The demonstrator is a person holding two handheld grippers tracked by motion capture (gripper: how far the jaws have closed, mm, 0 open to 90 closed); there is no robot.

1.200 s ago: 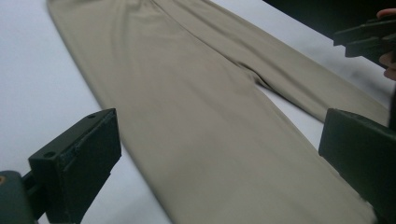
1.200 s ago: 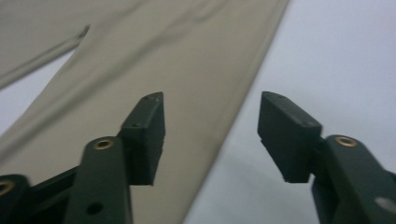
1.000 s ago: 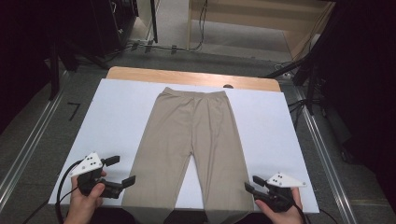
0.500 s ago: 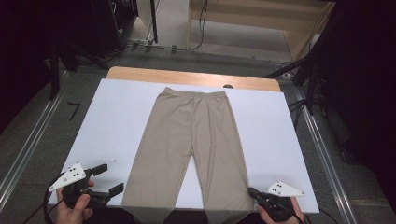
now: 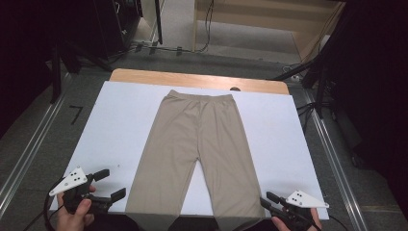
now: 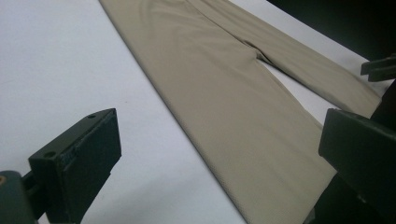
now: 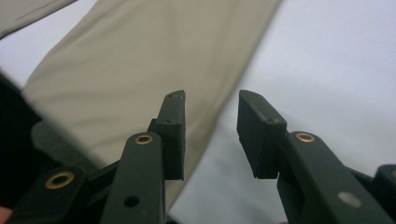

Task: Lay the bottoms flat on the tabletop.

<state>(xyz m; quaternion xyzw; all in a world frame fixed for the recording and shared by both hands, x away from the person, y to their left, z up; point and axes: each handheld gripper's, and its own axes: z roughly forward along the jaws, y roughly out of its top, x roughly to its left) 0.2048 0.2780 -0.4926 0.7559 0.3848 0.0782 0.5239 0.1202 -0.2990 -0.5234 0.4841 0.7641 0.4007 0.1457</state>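
- Both grippers have drawn back toward the near table edge since a second ago; the trousers lie unchanged.
- Item: beige stretch-fabric trousers [image 5: 198, 144], spread flat on the white table cover [image 5: 120, 120], waistband far, hems at the near edge for easy pickup.
- My left gripper [image 5: 108, 185]: jaws wide, nothing held, beside its hem.
- My right gripper [image 5: 269, 201]: jaws parted, empty, over the other hem's outer edge.

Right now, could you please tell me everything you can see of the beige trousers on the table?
The beige trousers lie flat and spread on the white table cover, waistband at the far side, both legs running toward the person. The cloth looks thin, smooth and stretchy, nearly free of wrinkles. The legs part below the crotch, and their cuffs reach the near table edge. Nothing grips them: the left hand-held gripper and the right hand-held gripper sit open just outside each cuff.
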